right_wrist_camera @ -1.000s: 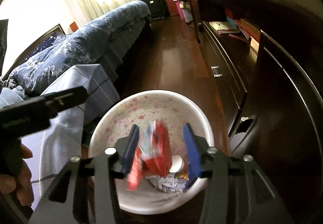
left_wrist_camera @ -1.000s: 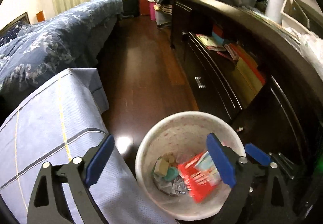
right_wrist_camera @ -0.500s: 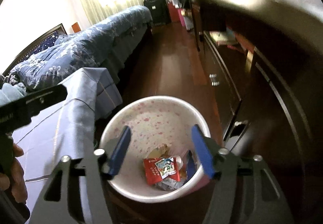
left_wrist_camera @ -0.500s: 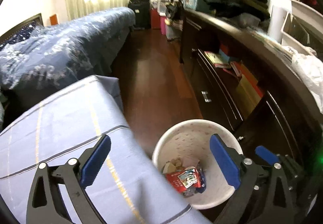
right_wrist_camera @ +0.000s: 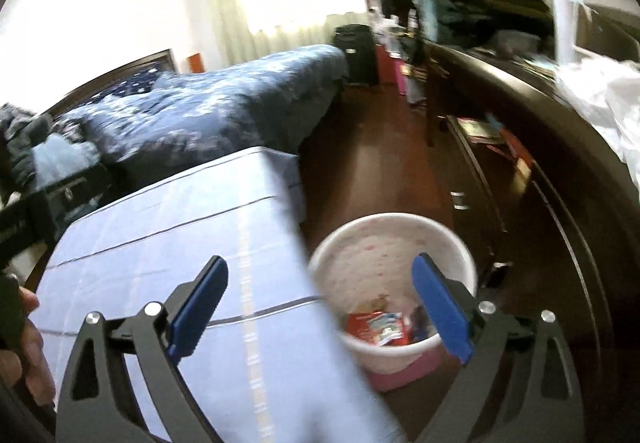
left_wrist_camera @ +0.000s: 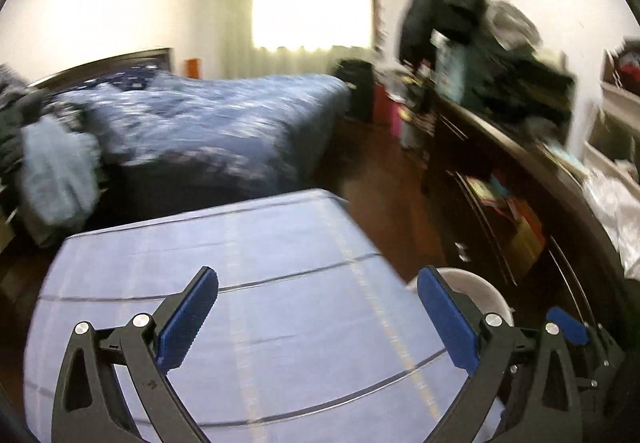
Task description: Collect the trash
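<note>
Left wrist view showed the left gripper (left_wrist_camera: 318,307) spread wide with nothing between its blue pads (left_wrist_camera: 188,323), poised above a light blue striped cloth (left_wrist_camera: 256,275) that covered a low surface in the foreground. Nothing that looked like trash lay on the part of the cloth in sight. Just beyond the right-hand pad, a sliver of the white waste bin (left_wrist_camera: 480,287) peeked out past the cloth's edge, its contents hidden from this angle. A bed with a dark blue quilt (left_wrist_camera: 224,123) lay further off, and a dark wooden cabinet (left_wrist_camera: 496,211) ran along the right side; much of the frame was blurred. Right wrist view showed the right gripper (right_wrist_camera: 320,305) likewise wide apart and empty, hanging over the cloth's edge and the bin (right_wrist_camera: 400,223), which stood on the dark floor between cloth and cabinet. Inside it lay a red wrapper (right_wrist_camera: 376,327) among other scraps too blurred to name. Judging by that, at least some trash had already been binned. What remained could not be told: no loose litter was plainly visible on the cloth or the floor (right_wrist_camera: 384,155), though white crumpled plastic (right_wrist_camera: 600,99) sat on the cabinet top and might or might not count.
</note>
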A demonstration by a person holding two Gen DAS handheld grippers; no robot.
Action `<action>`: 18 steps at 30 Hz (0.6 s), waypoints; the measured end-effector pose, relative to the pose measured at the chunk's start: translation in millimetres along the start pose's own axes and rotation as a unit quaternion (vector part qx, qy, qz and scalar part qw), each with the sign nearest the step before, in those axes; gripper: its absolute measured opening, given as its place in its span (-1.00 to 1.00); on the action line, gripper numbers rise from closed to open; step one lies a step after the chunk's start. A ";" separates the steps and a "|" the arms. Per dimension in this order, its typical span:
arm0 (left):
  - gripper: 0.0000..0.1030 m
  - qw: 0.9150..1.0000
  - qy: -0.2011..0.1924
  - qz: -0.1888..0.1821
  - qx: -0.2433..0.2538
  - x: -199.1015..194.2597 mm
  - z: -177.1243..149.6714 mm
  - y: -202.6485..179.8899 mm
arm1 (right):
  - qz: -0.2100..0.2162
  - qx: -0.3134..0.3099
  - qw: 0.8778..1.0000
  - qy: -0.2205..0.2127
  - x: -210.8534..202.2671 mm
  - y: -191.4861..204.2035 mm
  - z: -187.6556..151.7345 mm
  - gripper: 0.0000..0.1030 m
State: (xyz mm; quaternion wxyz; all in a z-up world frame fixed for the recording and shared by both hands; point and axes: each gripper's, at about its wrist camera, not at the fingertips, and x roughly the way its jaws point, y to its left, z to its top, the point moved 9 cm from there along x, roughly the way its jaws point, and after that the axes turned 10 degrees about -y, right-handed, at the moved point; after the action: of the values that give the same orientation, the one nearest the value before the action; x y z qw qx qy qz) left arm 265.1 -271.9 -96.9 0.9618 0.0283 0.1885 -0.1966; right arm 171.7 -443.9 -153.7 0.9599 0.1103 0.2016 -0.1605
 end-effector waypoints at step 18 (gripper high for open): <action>0.93 0.979 -0.023 0.181 -0.086 -174.1 -51.4 183.2 | 0.112 -0.104 0.988 -0.038 -114.0 189.4 -29.0 0.93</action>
State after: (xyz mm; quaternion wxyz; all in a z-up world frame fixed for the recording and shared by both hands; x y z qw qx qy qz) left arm 170.0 -32.6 -83.1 0.9843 -0.0256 0.1743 -0.0028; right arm 129.4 -230.8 -103.7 0.9850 0.0256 0.1670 -0.0342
